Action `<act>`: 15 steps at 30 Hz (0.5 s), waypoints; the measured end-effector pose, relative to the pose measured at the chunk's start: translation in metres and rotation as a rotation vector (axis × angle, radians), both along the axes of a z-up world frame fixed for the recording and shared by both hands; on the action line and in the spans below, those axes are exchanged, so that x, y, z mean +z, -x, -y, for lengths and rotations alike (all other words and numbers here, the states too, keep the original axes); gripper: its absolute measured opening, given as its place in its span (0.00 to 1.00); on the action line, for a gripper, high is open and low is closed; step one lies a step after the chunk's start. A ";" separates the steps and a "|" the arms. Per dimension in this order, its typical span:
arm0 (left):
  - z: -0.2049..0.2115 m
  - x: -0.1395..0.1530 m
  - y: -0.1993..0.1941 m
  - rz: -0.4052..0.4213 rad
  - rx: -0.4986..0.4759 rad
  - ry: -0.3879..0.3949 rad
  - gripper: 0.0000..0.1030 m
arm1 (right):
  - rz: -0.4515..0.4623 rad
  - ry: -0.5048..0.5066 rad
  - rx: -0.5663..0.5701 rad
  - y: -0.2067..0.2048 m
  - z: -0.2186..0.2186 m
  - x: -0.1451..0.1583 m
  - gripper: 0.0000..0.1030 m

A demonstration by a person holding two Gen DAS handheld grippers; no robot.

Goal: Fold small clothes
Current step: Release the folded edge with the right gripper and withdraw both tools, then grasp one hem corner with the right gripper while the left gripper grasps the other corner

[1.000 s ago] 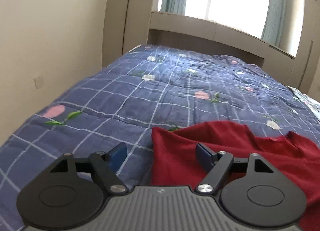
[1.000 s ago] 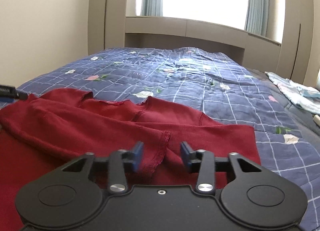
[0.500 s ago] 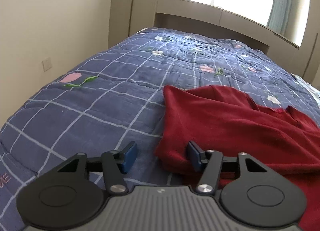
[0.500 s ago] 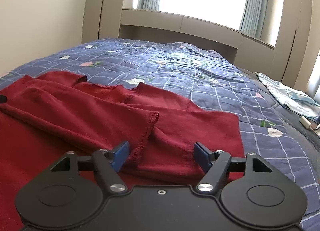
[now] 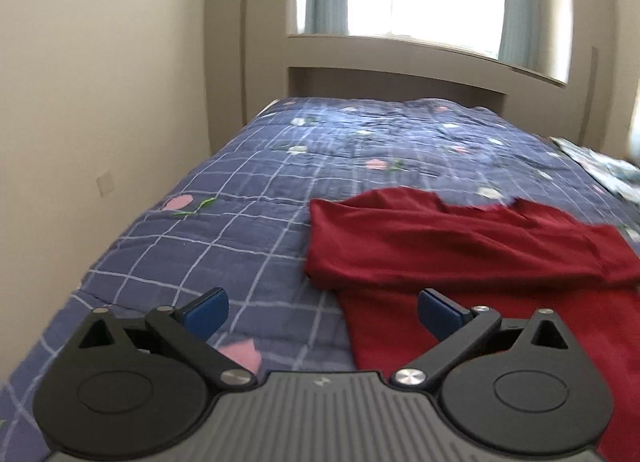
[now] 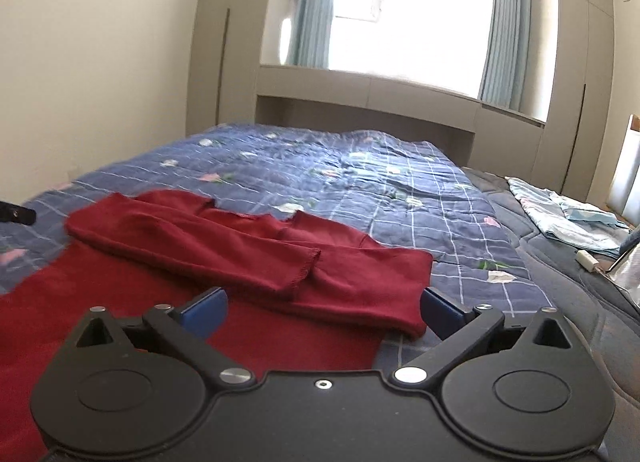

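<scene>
A dark red long-sleeved top [image 5: 460, 250] lies flat on the blue checked quilt [image 5: 248, 197]. Both sleeves are folded across its chest, seen in the right wrist view [image 6: 224, 246]. My left gripper [image 5: 322, 312] is open and empty above the top's left edge, below the folded sleeve. My right gripper [image 6: 322, 312] is open and empty above the top's right side, with the sleeve cuff [image 6: 308, 274] just ahead. A tip of the left gripper [image 6: 16, 213] shows at the far left of the right wrist view.
The quilt [image 6: 360, 173] covers the bed up to a beige headboard shelf [image 6: 360, 97] under a bright window. A wall runs along the bed's left side [image 5: 100, 101]. A light blue patterned cloth [image 6: 568, 217] and a small white item [image 6: 586, 260] lie at the right.
Both grippers have opened wider and pulled back and up from the red top. The sleeves they were near now lie released and folded across the chest.
</scene>
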State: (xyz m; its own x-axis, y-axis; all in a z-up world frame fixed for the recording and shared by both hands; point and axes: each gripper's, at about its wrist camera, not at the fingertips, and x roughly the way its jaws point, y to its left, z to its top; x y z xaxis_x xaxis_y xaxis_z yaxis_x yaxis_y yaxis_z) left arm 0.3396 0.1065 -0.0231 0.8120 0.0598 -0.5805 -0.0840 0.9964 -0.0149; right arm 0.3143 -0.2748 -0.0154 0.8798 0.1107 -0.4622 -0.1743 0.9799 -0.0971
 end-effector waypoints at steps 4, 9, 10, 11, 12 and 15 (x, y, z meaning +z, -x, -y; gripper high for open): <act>0.015 0.011 0.042 0.008 -0.055 -0.036 1.00 | 0.003 -0.007 0.032 0.045 -0.001 0.009 0.99; 0.032 0.012 0.094 -0.004 -0.121 -0.032 1.00 | -0.031 -0.011 0.059 0.097 -0.007 0.009 0.99; 0.036 0.011 0.103 -0.008 -0.135 -0.031 1.00 | -0.037 -0.012 0.063 0.107 -0.009 0.008 0.99; 0.040 0.010 0.112 -0.012 -0.151 -0.034 1.00 | -0.044 -0.013 0.070 0.118 -0.010 0.007 0.99; 0.044 0.008 0.119 -0.016 -0.162 -0.036 1.00 | -0.051 -0.012 0.074 0.126 -0.012 0.006 0.99; 0.054 0.001 0.142 -0.023 -0.204 -0.054 1.00 | -0.071 -0.008 0.094 0.150 -0.017 0.001 0.99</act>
